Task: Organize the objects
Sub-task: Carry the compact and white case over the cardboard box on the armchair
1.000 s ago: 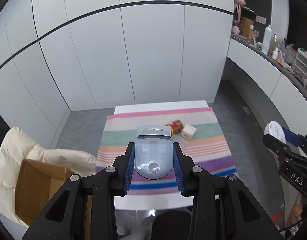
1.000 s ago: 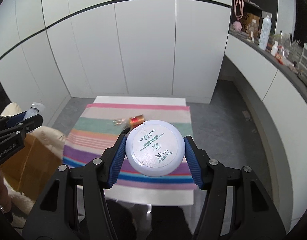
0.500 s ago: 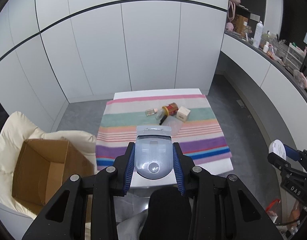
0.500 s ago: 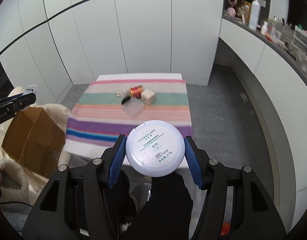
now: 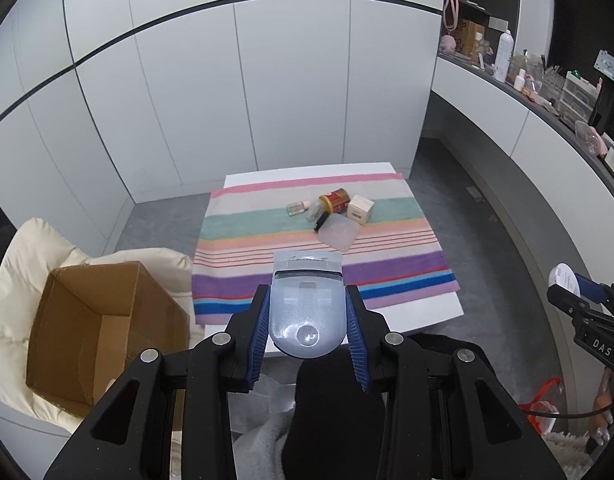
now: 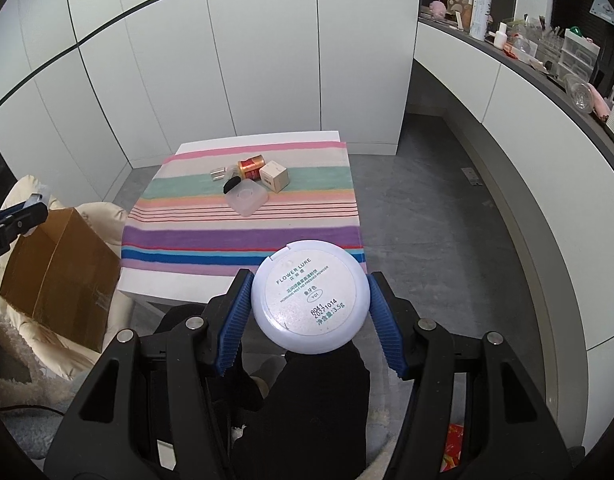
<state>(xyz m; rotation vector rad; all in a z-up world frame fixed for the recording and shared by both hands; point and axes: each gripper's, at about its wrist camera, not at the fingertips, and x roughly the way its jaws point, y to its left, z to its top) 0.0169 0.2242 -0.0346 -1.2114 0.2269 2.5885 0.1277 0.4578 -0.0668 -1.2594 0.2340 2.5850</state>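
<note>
Both claws have drawn back from the table (image 5: 427,312), tilted down, left claw (image 5: 307,320) clamping a blue case (image 5: 307,312), right claw (image 6: 311,308) a compact (image 6: 311,294).

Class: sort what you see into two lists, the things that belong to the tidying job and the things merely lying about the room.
Job: pale blue case, powder compact, cardboard box, red jar, small carton, clear lid.

Lying about: spray bottle, shelf clutter, cream cushion.

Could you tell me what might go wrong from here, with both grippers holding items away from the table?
1. The round compact is pinched only at its curved rim by the right gripper, so it could pivot or slip out.
2. The clear blue case in the left gripper looks smooth; released short of the cardboard box, it would fall.
</note>
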